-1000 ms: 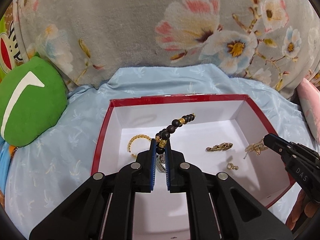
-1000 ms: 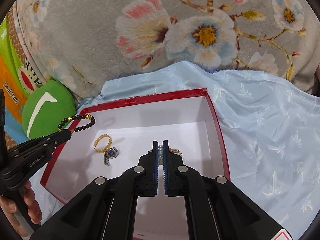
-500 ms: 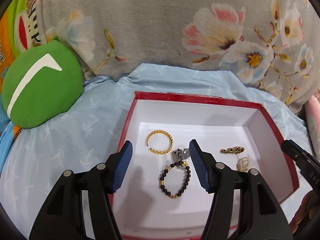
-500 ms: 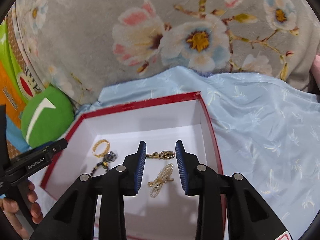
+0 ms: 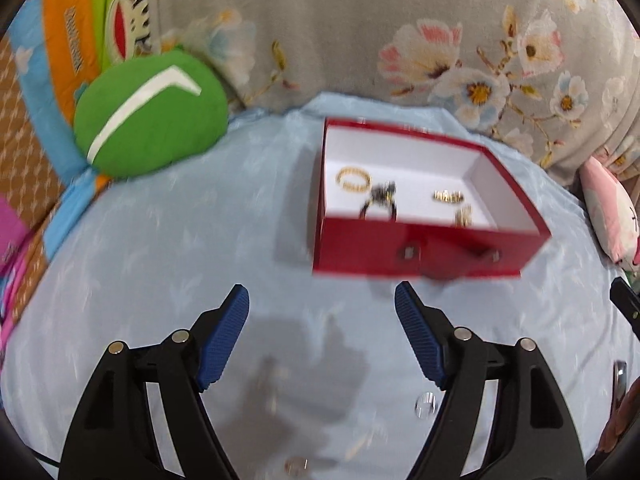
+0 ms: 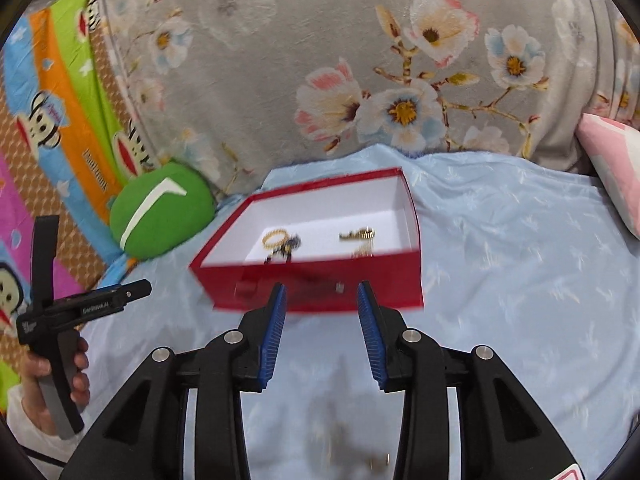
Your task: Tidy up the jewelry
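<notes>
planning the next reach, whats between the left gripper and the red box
Only bare light blue cloth lies between the left gripper and the red box, per the left wrist view.

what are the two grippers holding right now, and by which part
Nothing. The left gripper and right gripper are both opening with empty space between their fingers, over the blue cloth. The jewelry, including the gold bangle, lies in the red box.
</notes>
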Demonstrator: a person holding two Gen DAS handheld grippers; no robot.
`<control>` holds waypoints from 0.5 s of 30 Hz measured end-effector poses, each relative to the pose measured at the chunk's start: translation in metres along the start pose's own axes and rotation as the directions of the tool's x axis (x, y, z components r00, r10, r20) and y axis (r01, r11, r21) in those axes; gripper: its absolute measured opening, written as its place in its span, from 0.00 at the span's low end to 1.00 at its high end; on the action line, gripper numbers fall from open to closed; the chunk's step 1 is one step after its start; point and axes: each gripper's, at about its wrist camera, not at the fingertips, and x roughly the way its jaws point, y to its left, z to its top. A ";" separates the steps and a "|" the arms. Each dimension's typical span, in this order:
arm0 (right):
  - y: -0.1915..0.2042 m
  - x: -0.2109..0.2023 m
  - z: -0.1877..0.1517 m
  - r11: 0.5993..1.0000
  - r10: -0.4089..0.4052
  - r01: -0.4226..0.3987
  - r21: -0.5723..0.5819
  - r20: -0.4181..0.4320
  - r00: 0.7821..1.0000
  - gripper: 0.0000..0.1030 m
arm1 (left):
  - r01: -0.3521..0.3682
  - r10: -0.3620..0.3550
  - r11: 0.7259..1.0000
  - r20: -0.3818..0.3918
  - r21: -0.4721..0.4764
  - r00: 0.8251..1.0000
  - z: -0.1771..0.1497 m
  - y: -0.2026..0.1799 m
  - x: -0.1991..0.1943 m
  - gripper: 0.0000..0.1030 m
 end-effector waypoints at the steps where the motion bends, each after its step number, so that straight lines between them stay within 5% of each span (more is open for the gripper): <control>1: 0.002 -0.007 -0.012 1.000 -0.011 0.011 -0.006 -0.010 1.000 0.36 | 0.001 -0.001 1.000 -0.018 -0.007 1.000 -0.013 0.005 -0.004 0.71; 8: 0.006 -0.029 -0.100 0.995 -0.099 0.099 0.001 -0.124 0.987 0.36 | -0.018 0.014 0.999 -0.137 -0.027 0.991 -0.092 0.024 -0.006 0.71; 15: -0.007 -0.022 -0.131 0.987 -0.133 0.147 0.065 -0.193 0.972 0.36 | -0.084 0.090 0.995 -0.145 0.050 0.985 -0.124 0.008 0.009 0.67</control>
